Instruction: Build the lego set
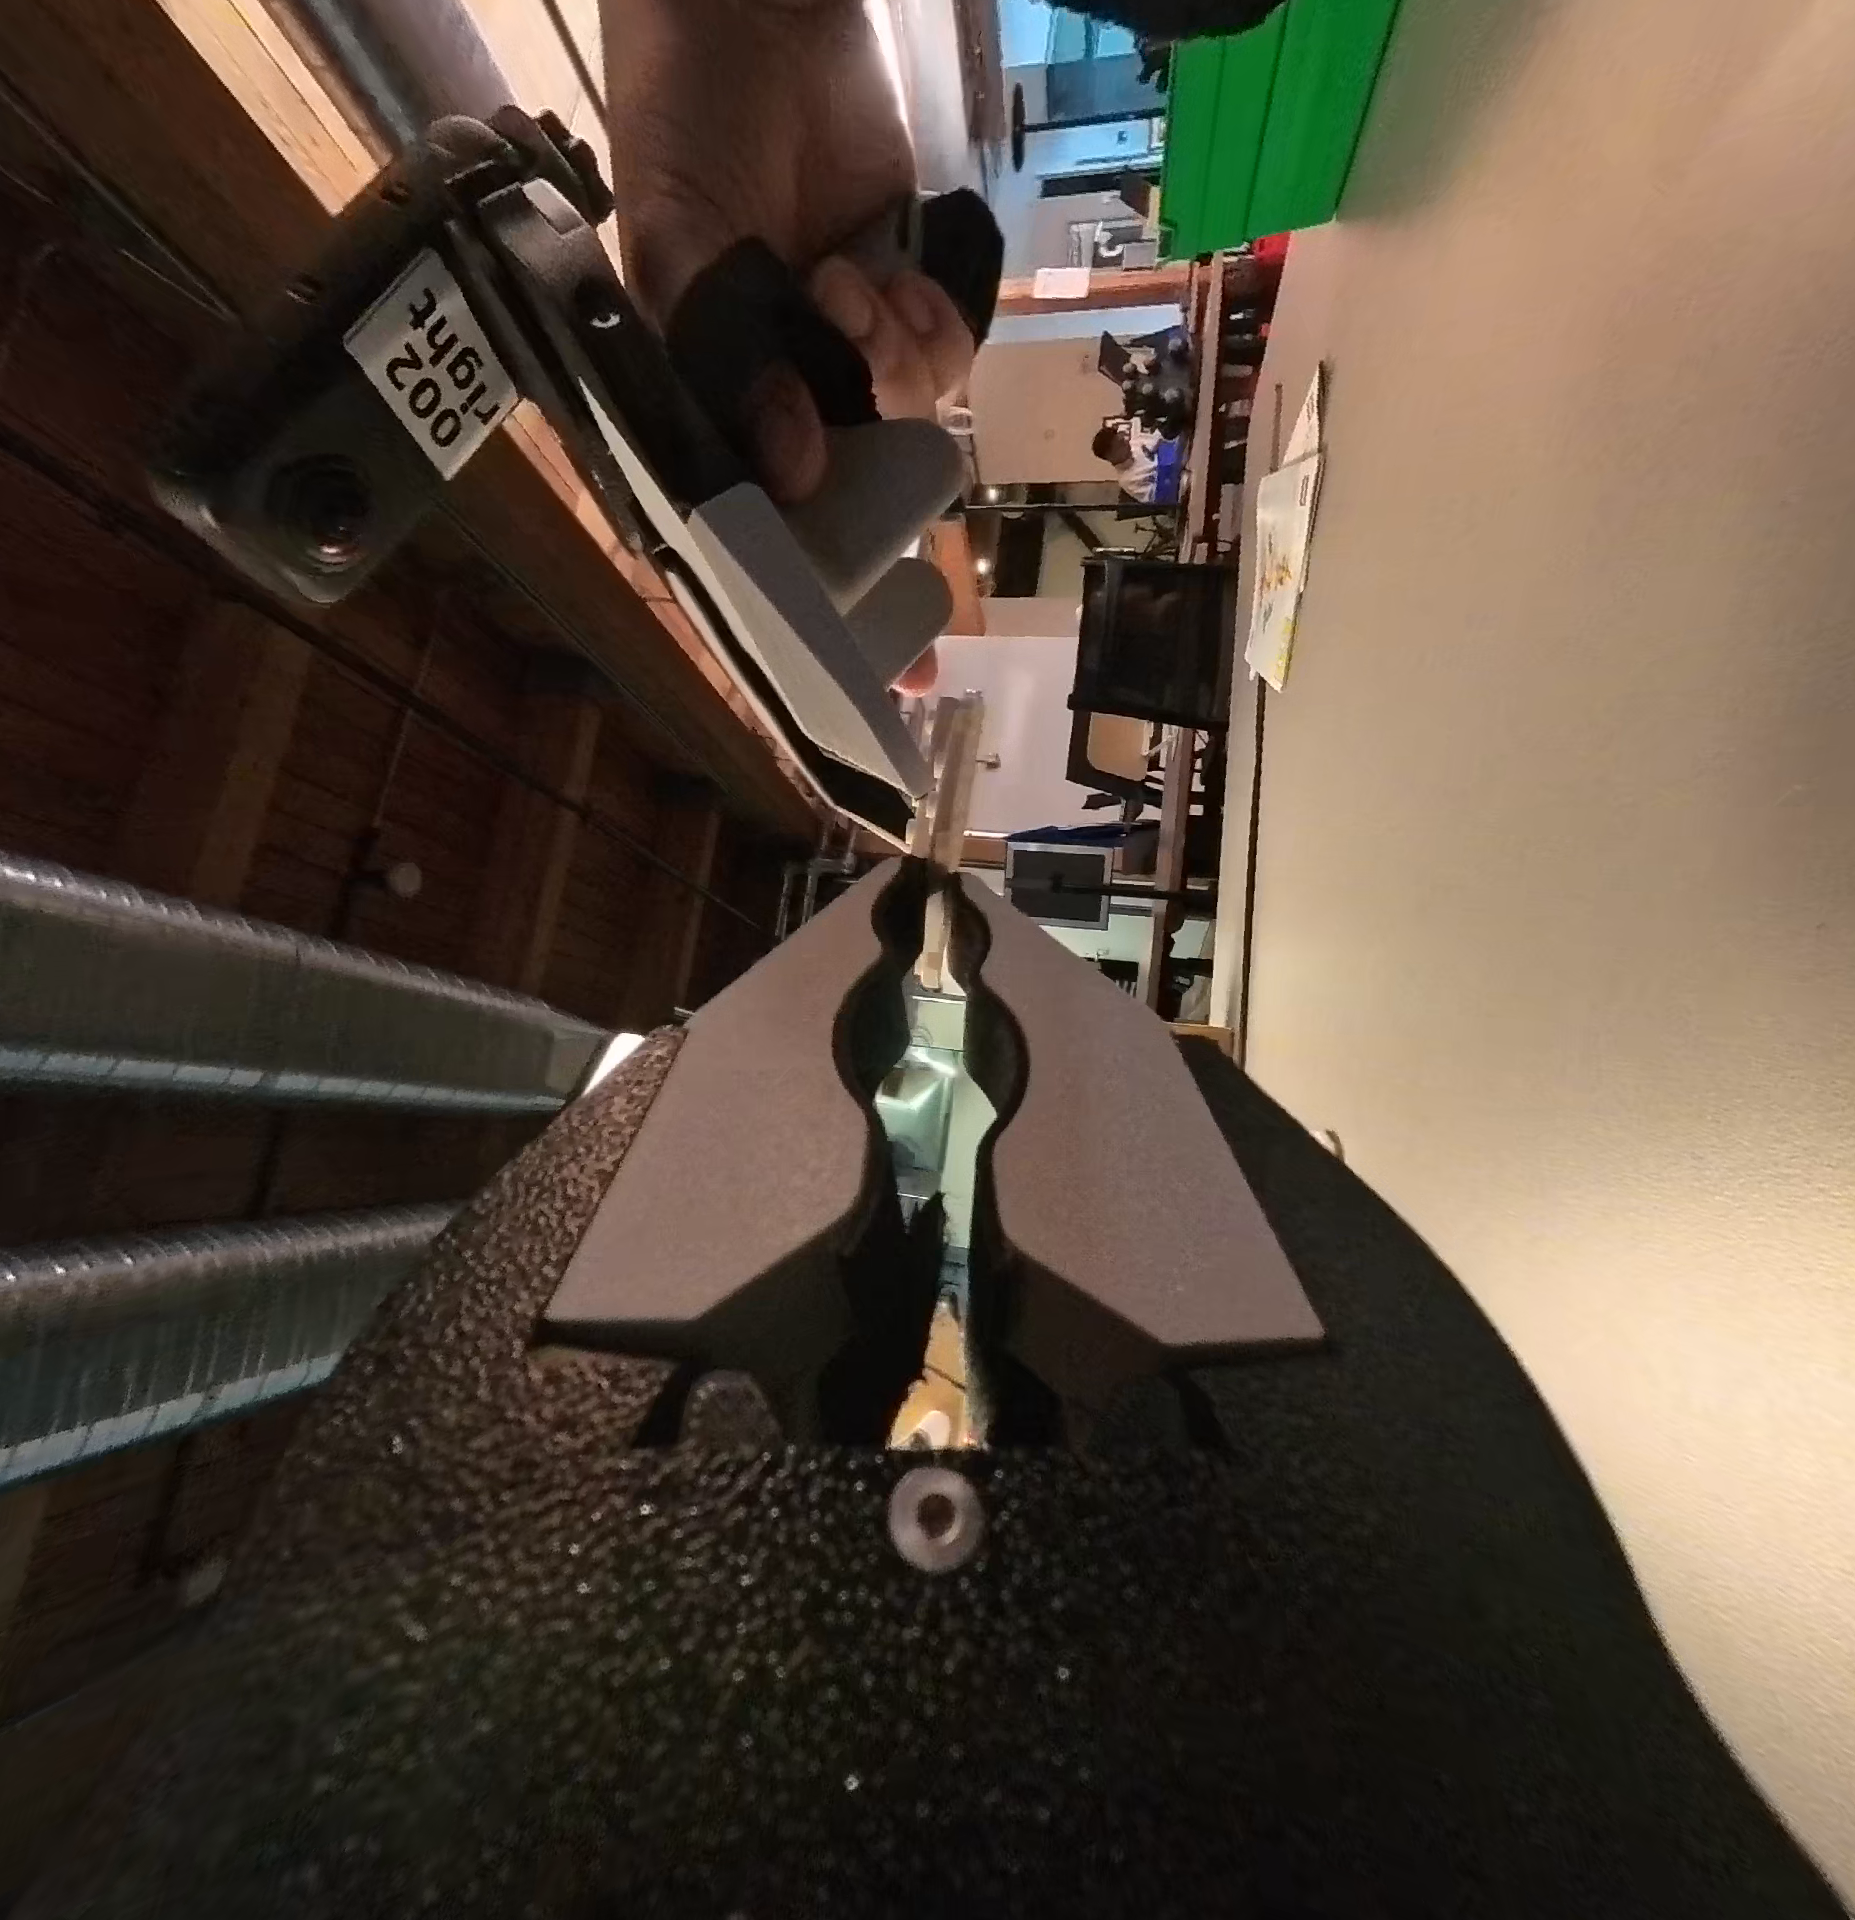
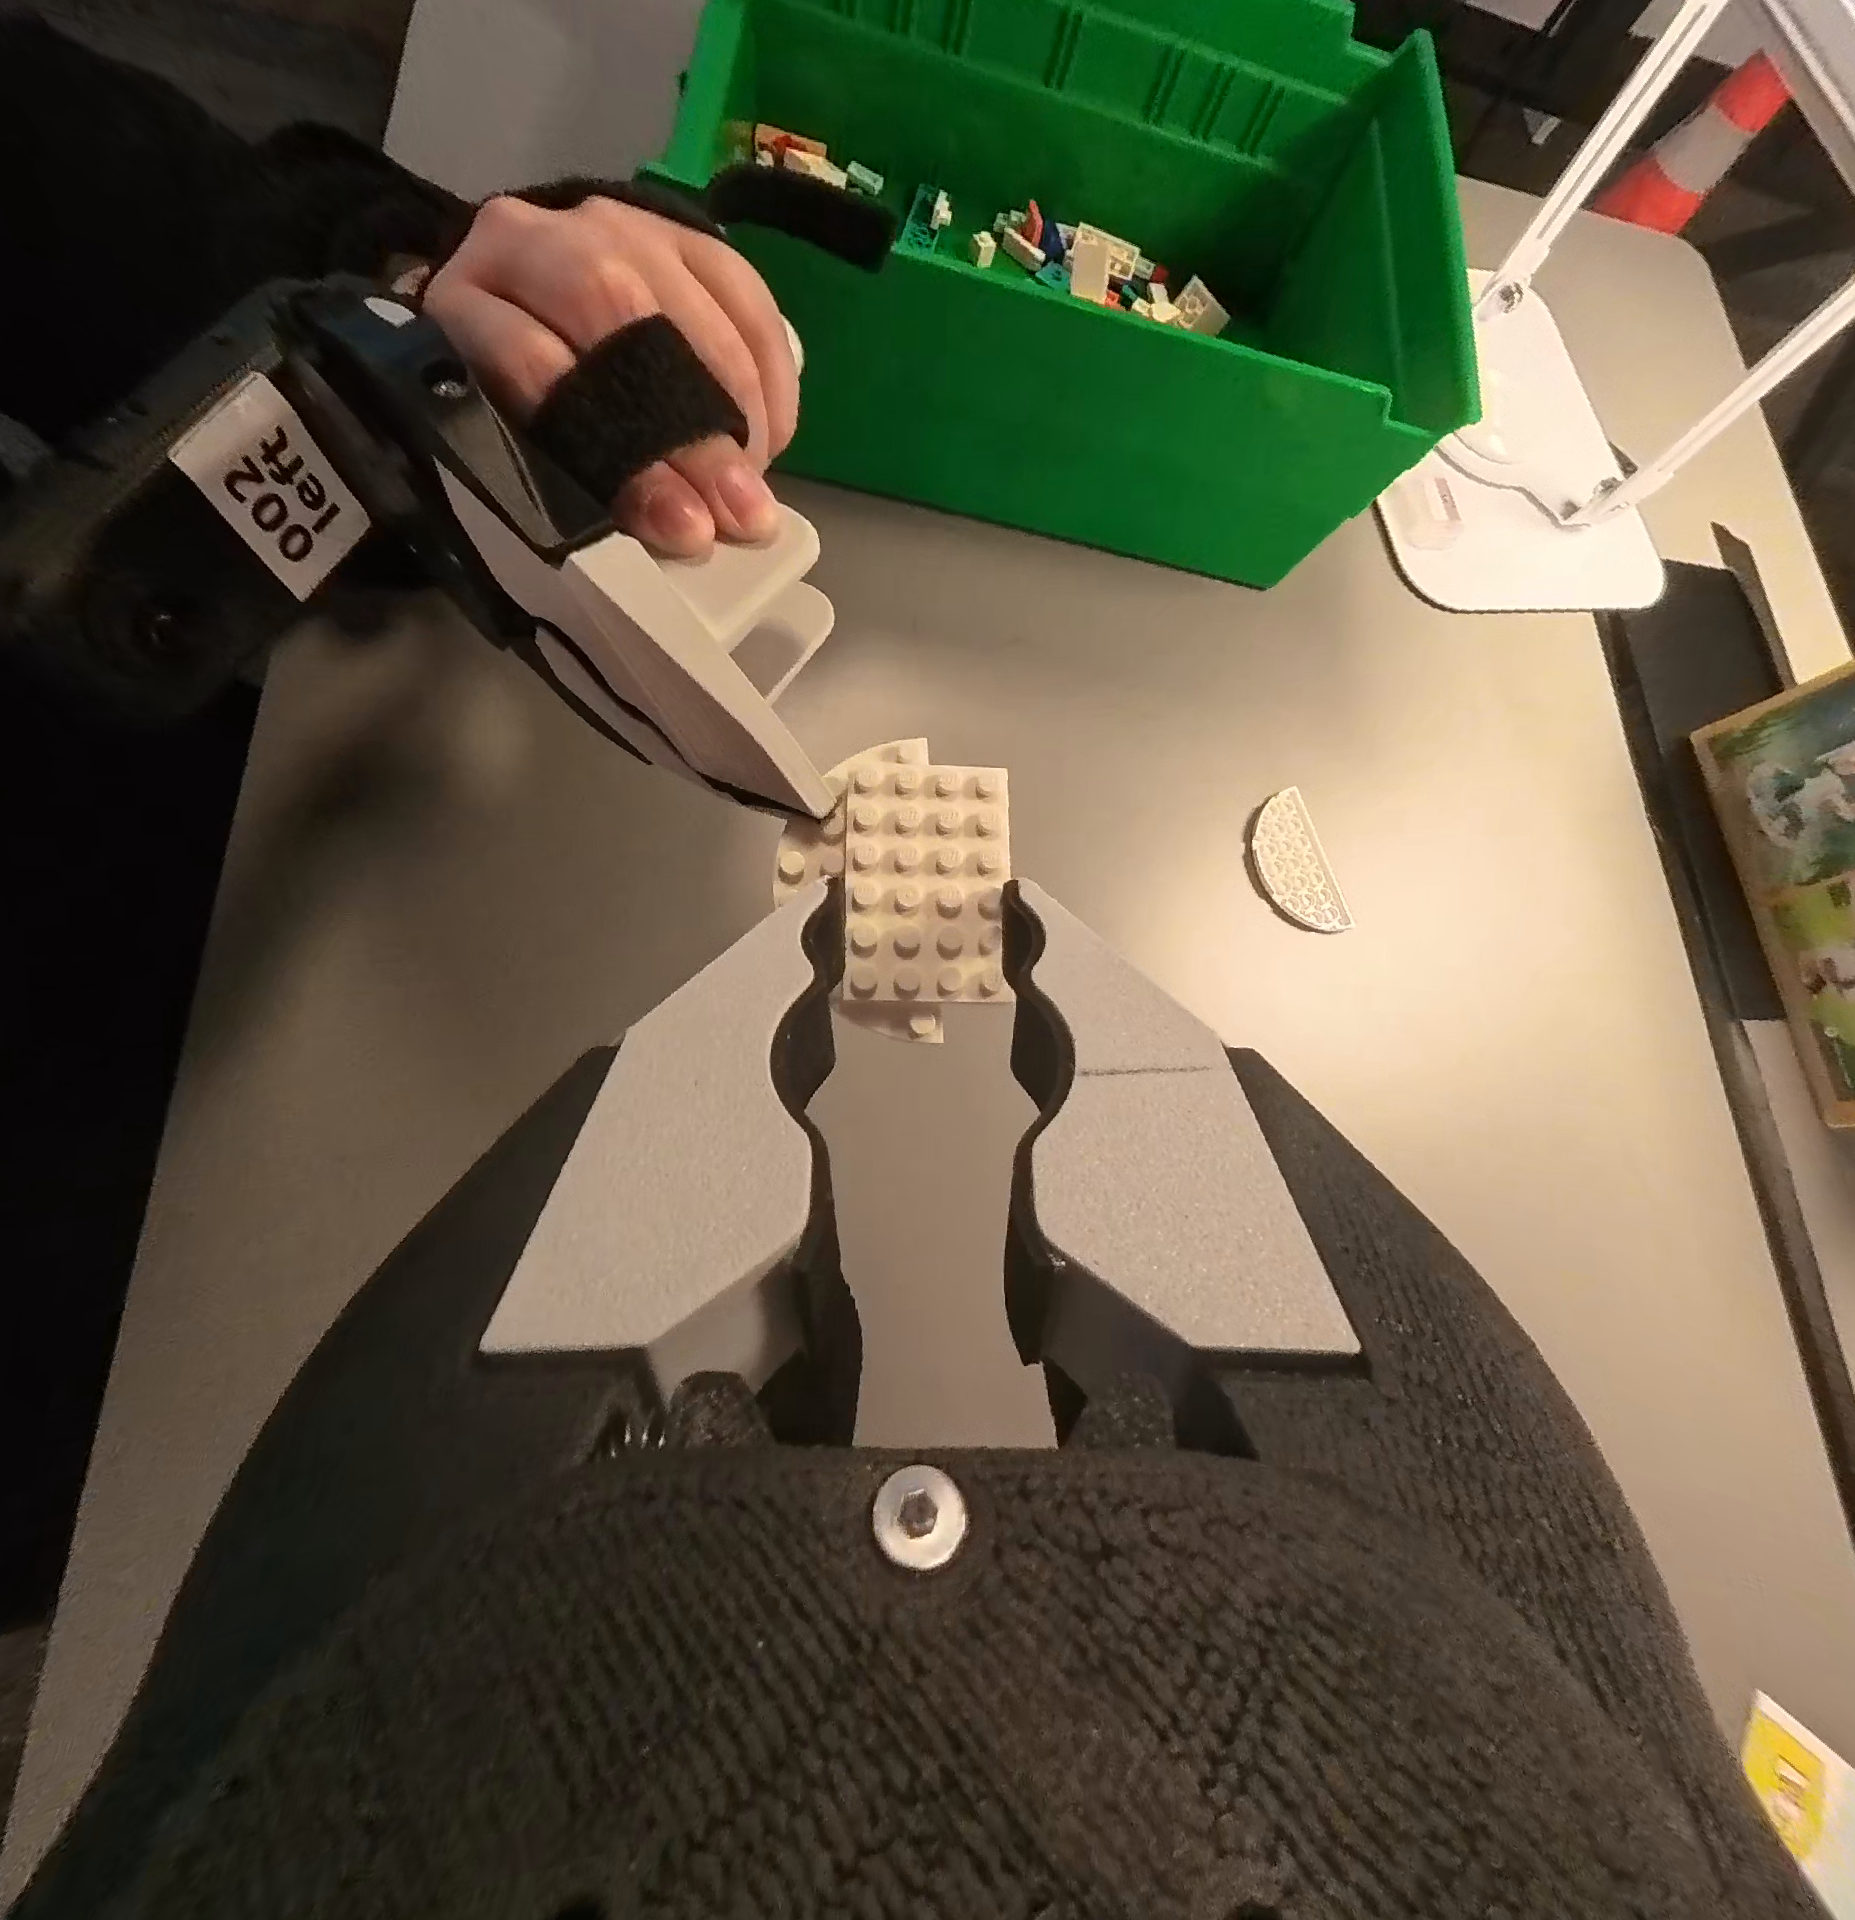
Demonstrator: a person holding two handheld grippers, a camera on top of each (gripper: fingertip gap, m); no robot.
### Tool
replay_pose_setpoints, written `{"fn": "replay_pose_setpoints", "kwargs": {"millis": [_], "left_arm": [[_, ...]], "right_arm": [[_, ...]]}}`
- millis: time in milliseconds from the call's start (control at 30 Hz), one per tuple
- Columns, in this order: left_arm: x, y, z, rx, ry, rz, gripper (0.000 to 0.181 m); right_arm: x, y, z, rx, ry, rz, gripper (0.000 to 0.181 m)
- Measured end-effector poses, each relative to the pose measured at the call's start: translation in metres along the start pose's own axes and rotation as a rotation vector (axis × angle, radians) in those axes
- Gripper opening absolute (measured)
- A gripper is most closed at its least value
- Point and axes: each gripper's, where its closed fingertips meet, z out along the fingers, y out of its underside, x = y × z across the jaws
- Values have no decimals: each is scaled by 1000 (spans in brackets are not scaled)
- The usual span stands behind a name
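A white rectangular studded plate (image 2: 928, 883) sits on top of a white half-round plate (image 2: 803, 862), and both are held above the grey table (image 2: 1162, 727). My right gripper (image 2: 918, 899) is shut on the rectangular plate, with one fingertip on each long side. My left gripper (image 2: 819, 816) comes in from the upper left and is shut on the half-round plate's curved edge. In the left wrist view, the left gripper (image 1: 933, 883) pinches the plates (image 1: 954, 758) seen edge-on, and the right gripper (image 1: 918, 795) meets them from the upper left.
A second half-round plate (image 2: 1302, 873) lies underside up on the table to the right. A green bin (image 2: 1058, 416) with several loose bricks stands at the back. A white lamp base (image 2: 1525, 530) is at the back right. A picture booklet (image 2: 1816, 914) lies at the right edge. Only a small space, under 4 cm, lies between the two pairs of fingers.
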Motion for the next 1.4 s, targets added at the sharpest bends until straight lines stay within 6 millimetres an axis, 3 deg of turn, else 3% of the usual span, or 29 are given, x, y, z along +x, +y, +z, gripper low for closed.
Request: {"fn": "replay_pose_setpoints", "kwargs": {"millis": [1400], "left_arm": [[-5,-2,-2,6,-29,19,1]], "right_arm": [[-4,-7,-6,21,9,-39,35]]}}
